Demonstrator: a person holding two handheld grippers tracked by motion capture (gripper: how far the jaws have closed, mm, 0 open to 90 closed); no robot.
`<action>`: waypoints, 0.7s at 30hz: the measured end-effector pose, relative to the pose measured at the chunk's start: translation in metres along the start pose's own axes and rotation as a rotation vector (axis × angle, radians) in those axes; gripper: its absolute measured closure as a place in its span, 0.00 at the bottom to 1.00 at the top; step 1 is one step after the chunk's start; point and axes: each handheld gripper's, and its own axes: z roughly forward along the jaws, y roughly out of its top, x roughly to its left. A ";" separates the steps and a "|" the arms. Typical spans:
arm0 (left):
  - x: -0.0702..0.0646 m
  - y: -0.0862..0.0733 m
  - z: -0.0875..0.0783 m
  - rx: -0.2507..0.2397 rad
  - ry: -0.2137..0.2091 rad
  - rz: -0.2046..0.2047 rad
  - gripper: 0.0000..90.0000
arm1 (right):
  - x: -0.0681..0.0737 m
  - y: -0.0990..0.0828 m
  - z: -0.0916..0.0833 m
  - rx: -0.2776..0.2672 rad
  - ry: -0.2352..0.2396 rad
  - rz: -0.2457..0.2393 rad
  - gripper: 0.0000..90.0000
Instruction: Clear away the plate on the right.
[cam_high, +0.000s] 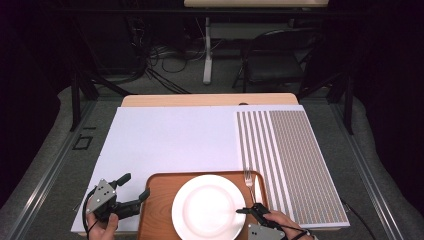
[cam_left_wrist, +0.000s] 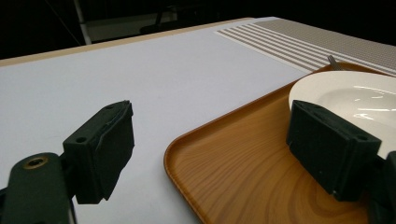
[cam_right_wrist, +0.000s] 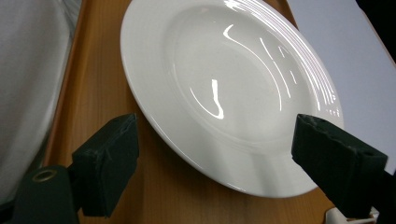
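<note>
Right gripper (cam_high: 246, 210) hovered with jaws wide and empty over the plate (cam_high: 209, 207) rim at 3 o'clock, centred on the tray (cam_high: 159, 207); the glossy rim risked slipping, knocking the fork (cam_high: 248, 181).

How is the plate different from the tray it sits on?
The plate is round, glossy and white; the tray is a brown wood-grain rectangle with rounded corners. The plate is smaller and rests inside the tray, which lies on the table. Both have raised rims.
</note>
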 end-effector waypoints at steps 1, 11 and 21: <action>0.000 0.000 0.000 0.001 0.001 0.000 0.17 | 0.000 -0.001 -0.001 0.003 -0.002 0.019 0.16; 0.000 0.000 0.000 0.000 0.000 0.000 0.17 | -0.011 -0.010 -0.010 -0.016 -0.044 0.047 0.16; 0.000 0.000 0.000 0.001 -0.001 0.001 0.17 | -0.025 -0.024 -0.017 0.025 -0.172 0.088 0.16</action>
